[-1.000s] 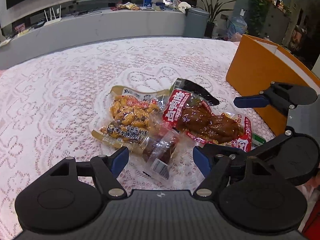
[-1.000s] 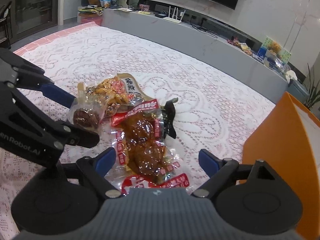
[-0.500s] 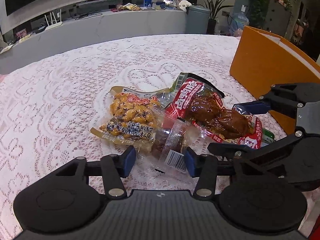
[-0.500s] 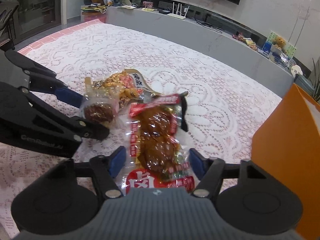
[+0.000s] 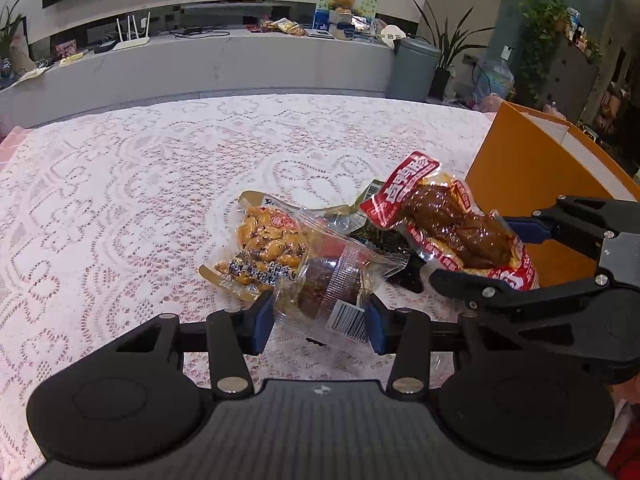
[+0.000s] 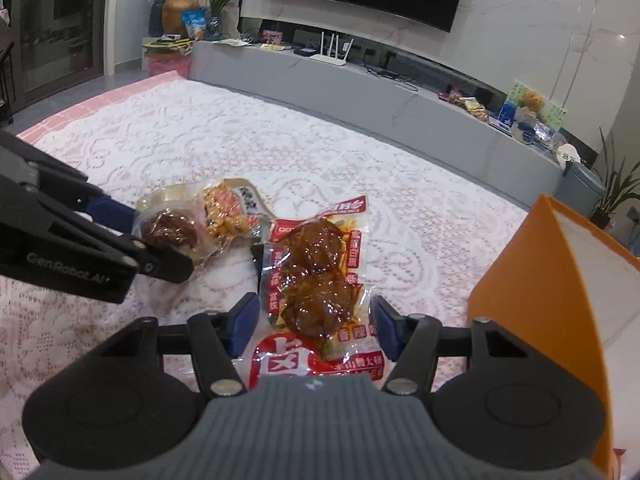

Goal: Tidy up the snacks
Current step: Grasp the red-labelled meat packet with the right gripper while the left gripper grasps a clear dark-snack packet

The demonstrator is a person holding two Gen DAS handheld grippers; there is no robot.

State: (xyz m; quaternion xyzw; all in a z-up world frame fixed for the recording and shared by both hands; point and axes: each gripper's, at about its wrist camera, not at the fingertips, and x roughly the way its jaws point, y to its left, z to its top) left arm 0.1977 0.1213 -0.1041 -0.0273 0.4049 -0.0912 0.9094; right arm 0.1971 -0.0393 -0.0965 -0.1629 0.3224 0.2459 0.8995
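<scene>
**Snack packets held in both claws over lace worktop**

Packets sit in both claws. The left claw [image 5: 320, 318] pinches a clear-wrapped brown snack [image 5: 330, 286] between its blue pads, the barcode end of the wrapper nearest the camera and the wrapper creased where the pads press in. Just beyond that claw's tips, a yellow packet of nuts [image 5: 266, 246] lies flat on the worktop [image 5: 140, 184], its near edge tucked under the clear wrapper. A dark packet [image 5: 394, 246] lies ahead and to the right of the left claw, mostly covered by the other bags.

The right claw [image 6: 314, 320] closes on a red packet of braised meat [image 6: 316, 268], its pads against both side edges of the bag; the bag points forward from the claw, and in the left wrist view its far end stands tilted up off the worktop. From the right claw's view, the left claw [image 6: 156, 240] sits ahead and to the left with the brown snack [image 6: 170, 230] at its tips and the nut packet [image 6: 228, 216] just past it.

An orange box [image 6: 560, 292] stands close on the right side of the right claw. The worktop carries a white lace cloth over pink. Far ahead of both claws runs a long grey ledge [image 5: 240, 60] with a white router [image 5: 132, 38] on it.
</scene>
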